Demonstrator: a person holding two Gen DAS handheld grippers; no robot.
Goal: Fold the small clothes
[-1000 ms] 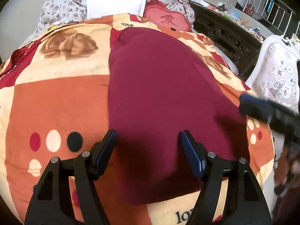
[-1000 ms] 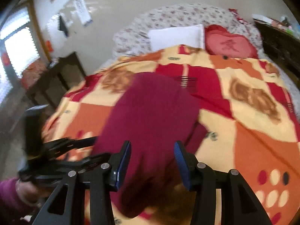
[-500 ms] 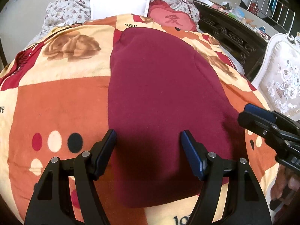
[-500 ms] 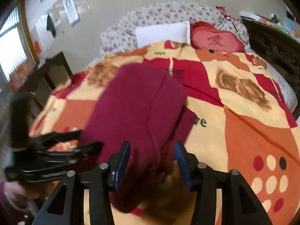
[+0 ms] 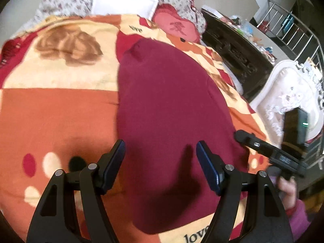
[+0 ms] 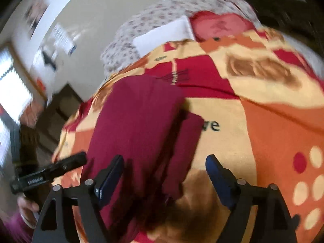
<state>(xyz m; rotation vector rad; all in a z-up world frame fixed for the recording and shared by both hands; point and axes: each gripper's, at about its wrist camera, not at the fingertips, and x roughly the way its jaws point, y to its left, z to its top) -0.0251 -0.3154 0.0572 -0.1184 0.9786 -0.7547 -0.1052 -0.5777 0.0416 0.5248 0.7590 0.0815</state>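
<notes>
A maroon garment [image 5: 172, 109] lies flat on the patterned orange and red blanket [image 5: 56, 113], long side running away from me. My left gripper [image 5: 160, 147] hovers open over its near left part, with nothing pressed between its fingers. In the right wrist view the garment [image 6: 141, 129] shows a folded strip along its right edge. My right gripper [image 6: 165, 162] is over the garment's near right corner. Its jaws are opening, the cloth lies loose under them and the pads do not press on it. The right gripper [image 5: 242, 136] also shows at the garment's right edge.
A white pillow [image 5: 123, 5], a red heart cushion [image 5: 176, 28] and a floral quilt [image 5: 62, 2] lie at the head of the bed. A dark carved cabinet [image 5: 235, 50] and a white chair [image 5: 283, 93] stand right of the bed. Dark furniture [image 6: 60, 105] stands on its left.
The right gripper's jaws have spread much wider and its view has rolled. It has dropped nearer the blanket at the garment's right edge. The left gripper has shifted a little, still open.
</notes>
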